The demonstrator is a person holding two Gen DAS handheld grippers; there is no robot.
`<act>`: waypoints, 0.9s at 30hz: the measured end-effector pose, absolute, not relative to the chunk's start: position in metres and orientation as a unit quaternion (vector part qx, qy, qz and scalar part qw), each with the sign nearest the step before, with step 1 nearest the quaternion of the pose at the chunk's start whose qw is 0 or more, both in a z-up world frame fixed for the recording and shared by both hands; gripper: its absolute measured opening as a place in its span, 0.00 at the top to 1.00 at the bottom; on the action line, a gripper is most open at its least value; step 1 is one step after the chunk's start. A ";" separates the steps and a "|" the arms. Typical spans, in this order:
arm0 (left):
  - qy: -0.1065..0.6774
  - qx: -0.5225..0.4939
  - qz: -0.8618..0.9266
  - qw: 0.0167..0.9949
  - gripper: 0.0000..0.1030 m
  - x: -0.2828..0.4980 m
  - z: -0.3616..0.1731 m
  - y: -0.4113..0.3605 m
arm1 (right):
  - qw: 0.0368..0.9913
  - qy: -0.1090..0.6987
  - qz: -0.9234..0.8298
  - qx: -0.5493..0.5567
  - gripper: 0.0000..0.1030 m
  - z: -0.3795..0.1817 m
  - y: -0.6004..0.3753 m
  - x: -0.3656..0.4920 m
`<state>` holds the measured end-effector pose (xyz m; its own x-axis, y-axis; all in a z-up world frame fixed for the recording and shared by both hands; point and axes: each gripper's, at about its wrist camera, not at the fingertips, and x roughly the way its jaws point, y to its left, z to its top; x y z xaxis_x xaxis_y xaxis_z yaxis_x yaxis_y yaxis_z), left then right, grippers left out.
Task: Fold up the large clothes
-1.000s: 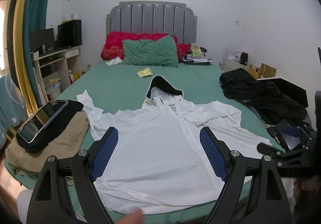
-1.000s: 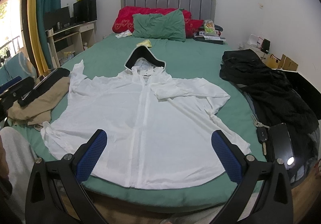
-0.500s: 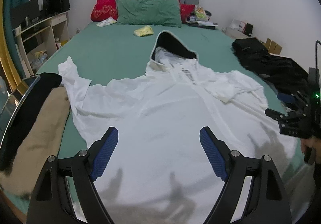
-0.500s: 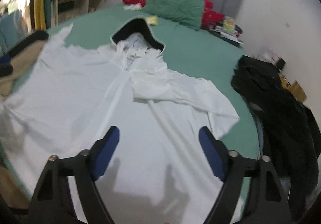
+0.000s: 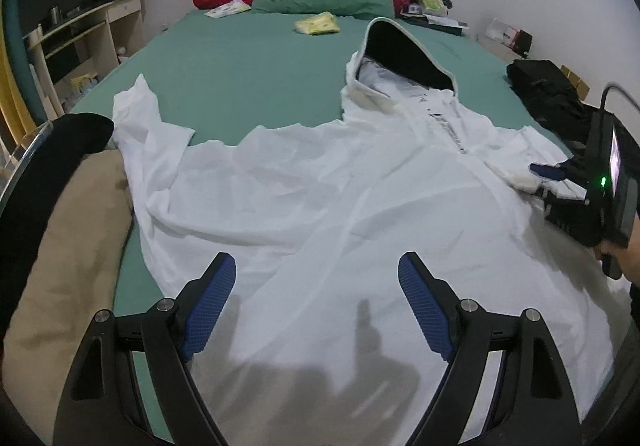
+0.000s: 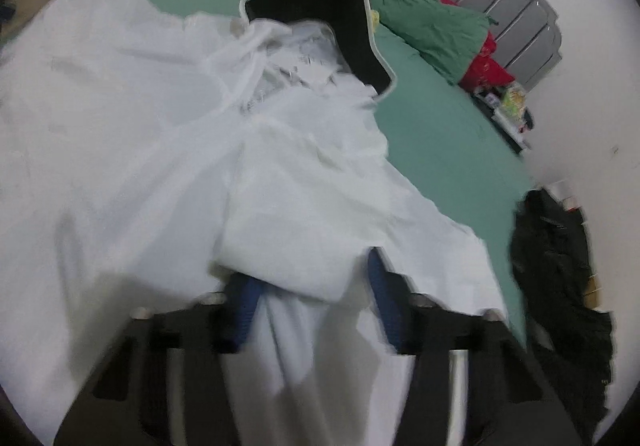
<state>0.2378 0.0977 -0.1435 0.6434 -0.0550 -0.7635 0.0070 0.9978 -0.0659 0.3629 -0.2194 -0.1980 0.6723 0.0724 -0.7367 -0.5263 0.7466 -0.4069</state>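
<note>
Across the green bed lies our white hooded jacket, hood toward the headboard, as we hover the left gripper, jaws spread and empty, above its hem while the nearer right gripper straddles the folded-in right sleeve, not yet pinching.

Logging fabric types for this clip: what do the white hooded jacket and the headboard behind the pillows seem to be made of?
White hooded jacket: thin, light woven fabric, probably synthetic, matte; it wrinkles finely and lies flat on the bed. Its hood has a dark lining.
Headboard: looks like grey padded upholstery with vertical channels and a slight sheen, possibly faux leather; the image cannot settle it.
</note>
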 end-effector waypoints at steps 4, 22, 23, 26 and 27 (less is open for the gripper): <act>0.413 -0.048 -0.018 0.909 0.17 0.237 -0.137 0.110 | 0.881 0.339 0.188 -0.270 0.97 -0.173 -0.201 0.369; 0.301 -0.043 0.059 0.951 0.17 0.267 -0.055 0.182 | 0.863 0.379 0.309 -0.125 0.97 -0.158 -0.038 0.360; 0.305 -0.052 0.061 0.949 0.17 0.265 -0.059 0.188 | 0.856 0.391 0.316 -0.118 0.97 -0.163 -0.035 0.362; 0.324 -0.072 0.064 0.941 0.17 0.261 -0.073 0.203 | 0.833 0.428 0.332 -0.114 0.94 -0.178 -0.027 0.366; 0.327 -0.077 0.068 0.940 0.17 0.256 -0.078 0.208 | 0.832 0.431 0.332 -0.109 0.91 -0.178 -0.026 0.368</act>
